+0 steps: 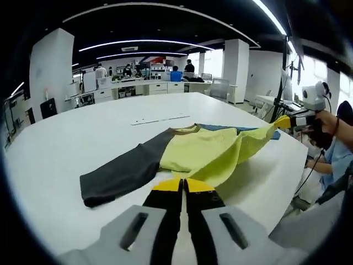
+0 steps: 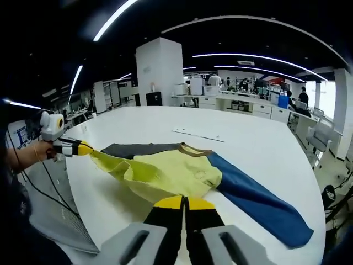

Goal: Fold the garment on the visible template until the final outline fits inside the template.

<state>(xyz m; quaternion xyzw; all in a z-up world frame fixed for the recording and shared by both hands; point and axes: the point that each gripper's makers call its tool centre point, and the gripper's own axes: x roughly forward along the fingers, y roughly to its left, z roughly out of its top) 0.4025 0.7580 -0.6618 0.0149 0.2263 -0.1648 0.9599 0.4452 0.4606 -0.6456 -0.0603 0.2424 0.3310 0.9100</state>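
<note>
The garment point(image 1: 182, 154), a long-sleeved top with a yellow-green body, one dark grey sleeve point(image 1: 121, 174) and one blue sleeve point(image 2: 259, 207), lay spread on the white worktop point(image 1: 83, 132) near its front edge. Its long axis ran from sleeve end to sleeve end across the worktop, with the brown-trimmed neck opening point(image 2: 193, 149) pointing away from the person toward the far side. The left hand-held gripper point(image 1: 182, 185) had its jaws pressed together on the hem of the yellow body, and the right hand-held gripper point(image 2: 185, 202) was likewise closed on the hem; each appeared in the other's view lifting a peak of yellow cloth off the surface. The cloth draped and sagged between the two holds, so it looked thin, light and limp, likely to slump or wrinkle if let go unevenly. Hem corners and sleeve cuffs seemed the sensible places to take it. A faint pale strip point(image 1: 160, 119), possibly a template mark, lay beyond the garment.
</note>
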